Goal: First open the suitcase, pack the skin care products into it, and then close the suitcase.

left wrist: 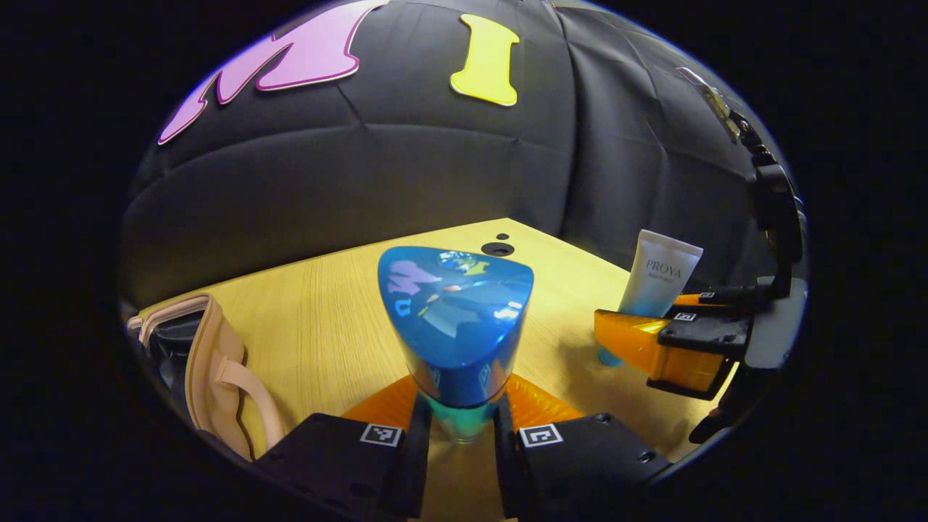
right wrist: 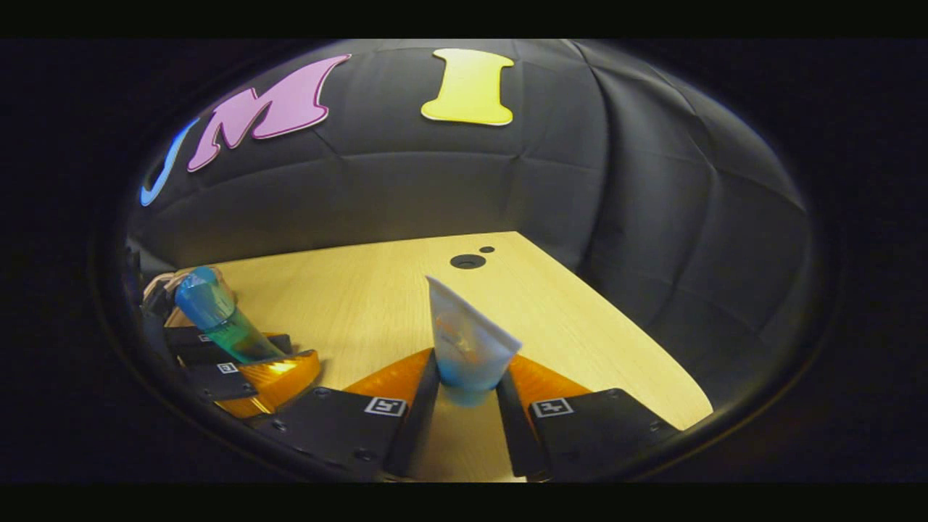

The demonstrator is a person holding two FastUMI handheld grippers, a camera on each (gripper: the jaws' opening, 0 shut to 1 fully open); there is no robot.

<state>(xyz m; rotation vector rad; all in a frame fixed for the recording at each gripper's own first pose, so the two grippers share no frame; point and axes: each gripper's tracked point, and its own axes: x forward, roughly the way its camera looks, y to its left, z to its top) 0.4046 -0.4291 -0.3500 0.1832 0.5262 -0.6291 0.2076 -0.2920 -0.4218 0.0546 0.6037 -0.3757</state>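
Both hands loaded. My left gripper [left wrist: 460, 435] is closed on the blue bottle [left wrist: 455, 326], fingers pressing its narrow lower part from either side; the bottle stands upright out of the jaws, broad glossy cap toward the booth wall. My right gripper [right wrist: 467, 402] is clamped on the white tube [right wrist: 470, 341] near its blue cap end, the crimped flat end pointing up and away from me. In the left gripper view I also see the right gripper [left wrist: 678, 341] off to my right with the tube [left wrist: 660, 279] standing nearly upright in it.

The relation that matters: the suitcase [left wrist: 210, 370] sits at the lower left of the left gripper view, at the near left edge of the table [left wrist: 326, 319]. I read it as open, since a pale beige rim and strap show with dark lining behind, but little of it is in frame, so I can't say how wide. The left gripper is plainly the nearer one; the right is well apart from the case, with the left hand's load between. In the right gripper view the left gripper [right wrist: 246, 366] and its bottle [right wrist: 217, 315] sit just beside that beige edge.

Judgement: packing stage, both products held above the table, neither in the case yet. The bottle should go first, swung leftward and laid down. The shiny cap looks slippery; the tube looks soft and may flex in the grip.
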